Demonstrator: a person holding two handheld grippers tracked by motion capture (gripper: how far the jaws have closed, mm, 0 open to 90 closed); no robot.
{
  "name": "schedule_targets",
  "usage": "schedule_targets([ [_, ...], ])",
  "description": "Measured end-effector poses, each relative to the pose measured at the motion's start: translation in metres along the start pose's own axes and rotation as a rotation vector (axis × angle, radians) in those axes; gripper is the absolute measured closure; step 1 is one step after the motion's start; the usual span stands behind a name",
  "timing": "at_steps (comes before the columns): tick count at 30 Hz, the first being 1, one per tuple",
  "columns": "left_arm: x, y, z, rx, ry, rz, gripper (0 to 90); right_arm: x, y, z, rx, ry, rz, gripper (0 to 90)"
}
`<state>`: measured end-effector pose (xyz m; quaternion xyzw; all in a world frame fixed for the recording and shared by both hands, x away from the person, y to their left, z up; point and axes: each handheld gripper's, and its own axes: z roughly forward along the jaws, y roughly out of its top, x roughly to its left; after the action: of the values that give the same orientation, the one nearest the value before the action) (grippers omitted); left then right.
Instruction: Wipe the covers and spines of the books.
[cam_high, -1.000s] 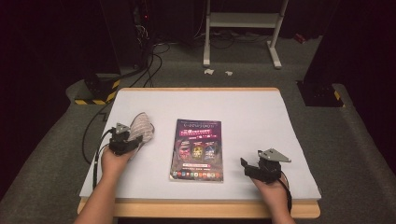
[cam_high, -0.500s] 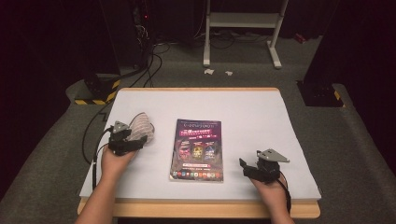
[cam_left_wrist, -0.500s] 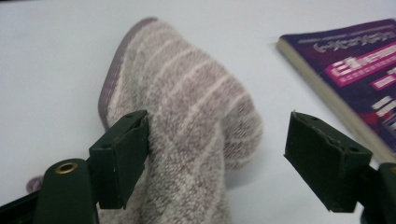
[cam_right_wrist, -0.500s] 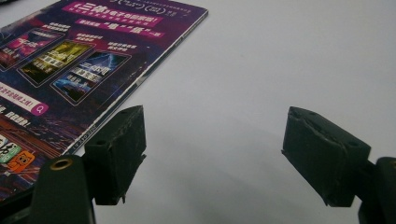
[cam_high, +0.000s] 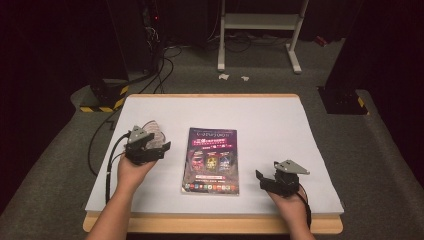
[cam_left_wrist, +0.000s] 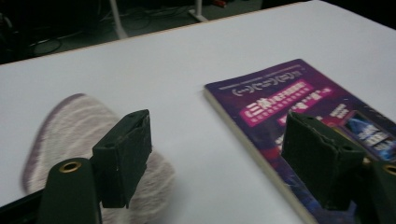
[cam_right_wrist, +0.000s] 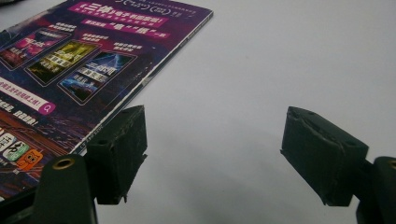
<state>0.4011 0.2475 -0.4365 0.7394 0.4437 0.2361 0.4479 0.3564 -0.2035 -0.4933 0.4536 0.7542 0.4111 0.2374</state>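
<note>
The magazine (cam_high: 211, 160) lies flat on the table (cam_high: 265, 120), a little left of the table's middle and nearer its front edge than its far edge. Left of the magazine, apart from it, a cloth pad (cam_high: 152, 134) lies on the table. The left gripper (cam_high: 150, 150) sits over the pad's near end, left of the magazine and level with its upper half. The right gripper (cam_high: 267, 181) sits right of the magazine, beside its near right corner, close to the table's front edge.
</note>
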Motion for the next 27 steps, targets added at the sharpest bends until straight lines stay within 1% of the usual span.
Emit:
schedule_targets([
  [2,-0.007,-0.001,0.003,0.000,-0.037,-0.010,25.9,0.001,0.000,0.000,0.001,0.000,-0.003,22.4],
  [3,-0.012,-0.003,0.004,0.000,-0.049,-0.012,25.9,0.001,0.000,0.000,0.003,0.002,0.001,22.7],
  [4,-0.015,-0.004,0.005,0.002,-0.054,-0.008,26.1,0.002,0.000,0.000,0.003,0.003,-0.004,22.9],
  [5,-0.015,-0.004,0.005,0.002,-0.054,-0.008,26.1,0.002,0.000,0.000,0.003,0.004,-0.004,23.0],
  [6,-0.025,-0.009,0.009,0.020,-0.066,0.005,25.6,0.003,0.000,0.001,0.004,0.005,-0.005,23.2],
  [9,-0.035,-0.017,0.013,0.044,-0.083,0.015,24.4,0.006,0.000,0.002,0.008,0.012,-0.004,24.7],
  [10,-0.035,-0.017,0.013,0.044,-0.083,0.015,24.4,0.006,0.000,0.002,0.008,0.012,-0.004,24.7],
  [11,-0.040,-0.021,0.015,0.062,-0.102,0.016,24.6,0.010,0.001,0.002,-0.002,0.021,-0.024,26.2],
  [12,-0.046,-0.027,0.017,0.091,-0.119,0.021,25.8,0.012,0.002,0.002,-0.002,0.021,-0.027,26.3],
  [13,-0.050,-0.030,0.018,0.113,-0.125,0.023,26.2,0.014,0.002,0.003,0.000,0.023,-0.029,26.6],
  [17,-0.068,-0.041,0.018,0.139,-0.145,0.030,25.7,0.023,0.002,0.005,0.003,0.047,-0.045,30.0],
  [18,-0.072,-0.044,0.019,0.149,-0.149,0.037,25.5,0.025,0.002,0.005,0.003,0.051,-0.048,30.4],
  [19,-0.076,-0.047,0.019,0.154,-0.151,0.053,25.5,0.028,0.002,0.005,0.006,0.055,-0.049,30.9],
  [21,-0.080,-0.050,0.020,0.167,-0.159,0.066,26.2,0.034,0.003,0.005,0.008,0.071,-0.063,31.7],
  [22,-0.082,-0.051,0.022,0.174,-0.163,0.069,28.4,0.037,0.003,0.006,0.007,0.065,-0.071,34.8],
  [23,-0.082,-0.052,0.023,0.179,-0.164,0.074,28.7,0.041,0.003,0.006,0.002,0.055,-0.083,36.3],
  [24,-0.083,-0.054,0.023,0.186,-0.166,0.080,28.7,0.043,0.004,0.007,-0.001,0.056,-0.095,37.1],
  [27,-0.084,-0.058,0.026,0.213,-0.173,0.075,28.7,0.050,0.007,0.009,0.006,0.068,-0.110,36.9],
])
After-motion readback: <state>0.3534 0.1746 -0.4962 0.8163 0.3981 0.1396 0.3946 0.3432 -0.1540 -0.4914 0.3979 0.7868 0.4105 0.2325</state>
